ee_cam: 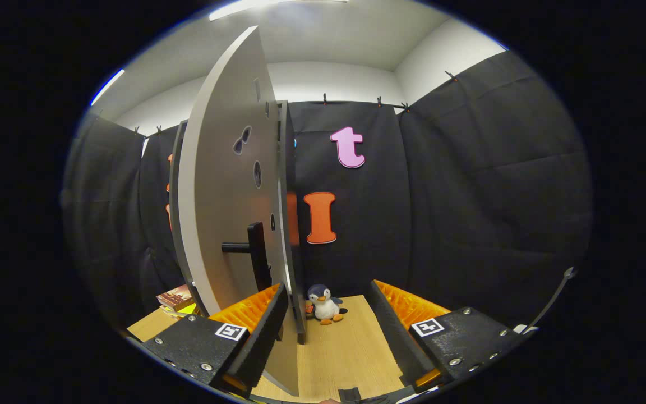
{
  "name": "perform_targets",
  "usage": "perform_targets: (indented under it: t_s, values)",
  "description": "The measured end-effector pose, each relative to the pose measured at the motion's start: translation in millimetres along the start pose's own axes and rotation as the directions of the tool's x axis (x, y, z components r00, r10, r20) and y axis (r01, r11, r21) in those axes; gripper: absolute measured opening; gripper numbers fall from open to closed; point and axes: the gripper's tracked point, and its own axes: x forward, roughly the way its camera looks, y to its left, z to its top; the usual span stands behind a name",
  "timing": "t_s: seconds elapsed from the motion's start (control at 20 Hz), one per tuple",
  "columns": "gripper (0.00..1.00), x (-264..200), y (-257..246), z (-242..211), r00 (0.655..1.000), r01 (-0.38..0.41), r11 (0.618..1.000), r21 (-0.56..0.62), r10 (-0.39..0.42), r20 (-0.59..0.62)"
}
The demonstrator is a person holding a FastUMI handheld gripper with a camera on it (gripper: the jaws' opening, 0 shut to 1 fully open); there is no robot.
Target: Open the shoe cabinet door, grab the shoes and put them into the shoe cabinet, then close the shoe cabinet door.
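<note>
No words or numbers can be read. The gripper (328, 286) has two small square code signs, one at 7 o'clock (231, 331) and one at 5 o'clock (429, 326). Its fingers stand wide apart, with the edge of the cabinet door (216, 196) between them.

The hand-held gripper (328, 314) points forward and sits level, its two fingers spread wide apart with a broad gap between them. The left finger (264, 322) angles inward toward its tip; the right finger (393, 322) does the same from the other side. Nothing is pressed between the two fingers. Each finger's block at the near end carries a small square marker
</note>
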Motion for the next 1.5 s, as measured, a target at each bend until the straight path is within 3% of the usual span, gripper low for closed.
perform_targets:
  t_s: [0.5,0.8,1.1,1.5]
  values:
    - [0.90,-7,83,-9,0.983,-0.179,0.984,-0.002,0.179,-0.049]
    - [0.90,8,152,-15,0.944,-0.320,0.947,0.027,0.321,-0.072]
    - [0.93,44,240,-21,0.881,-0.458,0.887,0.062,0.462,-0.100]
    - [0.94,113,324,-23,0.895,-0.444,0.895,-0.040,0.440,-0.072]
